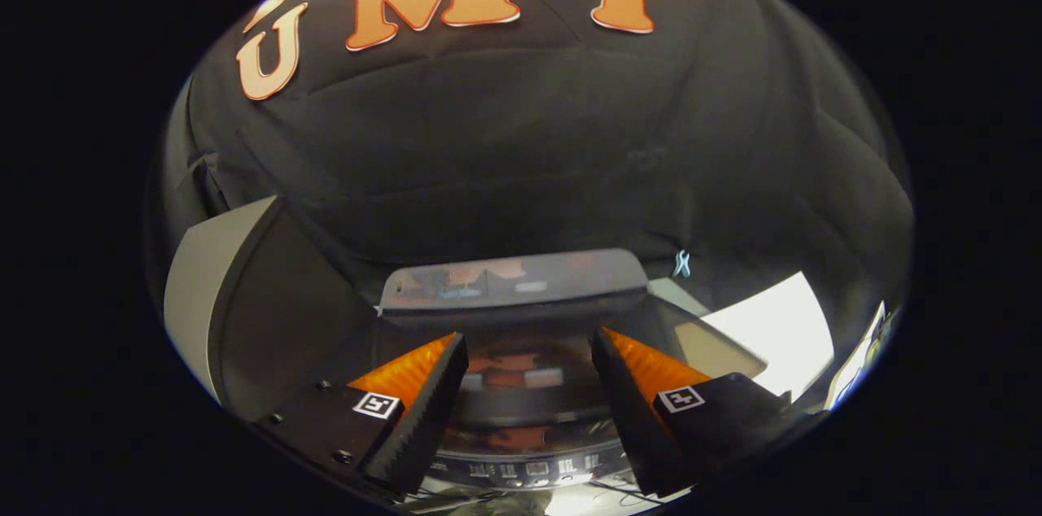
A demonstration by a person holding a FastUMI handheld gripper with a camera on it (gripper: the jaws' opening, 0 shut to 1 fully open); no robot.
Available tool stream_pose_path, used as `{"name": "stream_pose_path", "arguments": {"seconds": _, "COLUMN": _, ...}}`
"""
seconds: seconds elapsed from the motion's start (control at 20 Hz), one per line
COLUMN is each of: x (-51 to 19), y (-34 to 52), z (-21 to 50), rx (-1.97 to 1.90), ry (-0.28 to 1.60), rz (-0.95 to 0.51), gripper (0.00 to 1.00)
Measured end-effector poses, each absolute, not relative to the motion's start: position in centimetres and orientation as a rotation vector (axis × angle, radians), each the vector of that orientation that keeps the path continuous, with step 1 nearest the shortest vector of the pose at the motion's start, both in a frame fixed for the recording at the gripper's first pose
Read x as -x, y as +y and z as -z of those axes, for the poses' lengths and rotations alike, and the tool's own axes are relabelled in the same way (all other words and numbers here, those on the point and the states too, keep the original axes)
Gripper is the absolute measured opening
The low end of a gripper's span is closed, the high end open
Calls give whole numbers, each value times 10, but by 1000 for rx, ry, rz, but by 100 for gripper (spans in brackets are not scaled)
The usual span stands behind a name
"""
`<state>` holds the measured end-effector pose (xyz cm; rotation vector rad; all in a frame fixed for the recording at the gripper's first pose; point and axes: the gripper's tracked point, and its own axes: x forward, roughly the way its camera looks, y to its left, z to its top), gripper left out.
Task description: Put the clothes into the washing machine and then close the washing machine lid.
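Gripper view: the gripper [529, 394] hangs just above and in front of the washing machine [521, 451], fingers spread wide with nothing between them. In the gap between the fingers lies the machine's glossy dark top, which I take to be the lid [517, 410], lying flat; whether it is fully latched I cannot tell. A strip of lit controls [529, 471] runs along the machine's near edge, under the fingertips. Behind the machine a raised dark glossy panel [513, 280] stands against the black cloth wall [521, 142]. No clothes can be made out on or around the machine, so likely they are already inside. The empty, spread fingers fit a pressing or finishing stance, not a carrying one.
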<state>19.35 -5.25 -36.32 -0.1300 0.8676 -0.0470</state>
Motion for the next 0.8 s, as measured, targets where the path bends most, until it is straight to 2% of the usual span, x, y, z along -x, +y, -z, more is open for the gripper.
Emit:
{"name": "stream_pose_path", "arguments": {"seconds": 0.4, "x": -133, "y": -71, "z": 393, "rx": 64, "ry": 902, "rz": 125, "gripper": 100}}
{"name": "stream_pose_path", "arguments": {"seconds": 0.8, "x": -119, "y": -43, "z": 334, "rx": 148, "ry": 781, "rz": 97, "gripper": 99}}
